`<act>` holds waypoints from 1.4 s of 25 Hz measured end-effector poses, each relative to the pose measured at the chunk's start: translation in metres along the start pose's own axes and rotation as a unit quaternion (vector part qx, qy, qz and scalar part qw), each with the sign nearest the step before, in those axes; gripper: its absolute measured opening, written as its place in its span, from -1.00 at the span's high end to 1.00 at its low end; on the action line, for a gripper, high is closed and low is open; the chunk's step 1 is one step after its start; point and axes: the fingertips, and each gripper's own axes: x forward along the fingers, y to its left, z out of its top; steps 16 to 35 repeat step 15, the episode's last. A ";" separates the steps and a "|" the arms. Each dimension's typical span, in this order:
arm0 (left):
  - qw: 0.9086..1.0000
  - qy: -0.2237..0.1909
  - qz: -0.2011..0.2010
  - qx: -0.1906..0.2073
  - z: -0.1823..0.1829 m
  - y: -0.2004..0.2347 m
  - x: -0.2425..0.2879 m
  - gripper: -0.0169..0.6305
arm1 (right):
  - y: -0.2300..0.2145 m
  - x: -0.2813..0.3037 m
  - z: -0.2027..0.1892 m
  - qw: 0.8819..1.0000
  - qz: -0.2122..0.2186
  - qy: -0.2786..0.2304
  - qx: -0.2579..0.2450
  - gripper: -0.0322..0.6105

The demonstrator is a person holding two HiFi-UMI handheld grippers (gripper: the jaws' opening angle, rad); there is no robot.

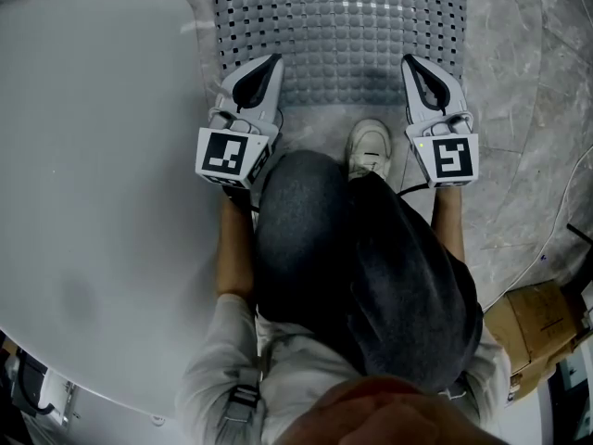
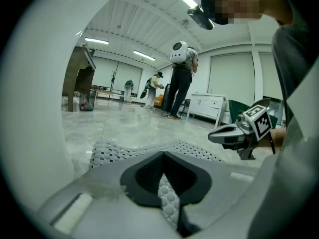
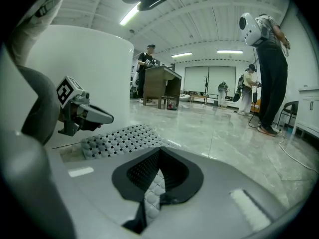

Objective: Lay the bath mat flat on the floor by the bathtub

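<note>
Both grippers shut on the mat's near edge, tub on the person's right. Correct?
Wrong side: the bathtub is on the person's left, as the head view shows. The rest holds: the left gripper and right gripper are each shut on the near edge of the bath mat.

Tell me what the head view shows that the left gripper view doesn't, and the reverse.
Head view only: a white shoe just short of the near edge of the mat, and a cardboard box on the right. Left gripper view only: a fold of mat pinched in the shut jaws of the left gripper, people standing across the room, and a white cabinet. Both: the mat, the bathtub, the left gripper and the right gripper.
</note>
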 end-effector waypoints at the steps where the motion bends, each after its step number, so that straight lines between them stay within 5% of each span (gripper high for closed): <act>1: 1.000 0.001 -0.001 -0.001 0.000 0.000 0.000 0.94 | 0.000 0.000 0.000 1.000 0.000 -0.004 0.001 0.89; 35: 1.000 0.003 0.000 -0.004 -0.003 0.000 -0.002 0.94 | 0.007 0.005 -0.001 1.000 0.011 -0.003 -0.004 0.89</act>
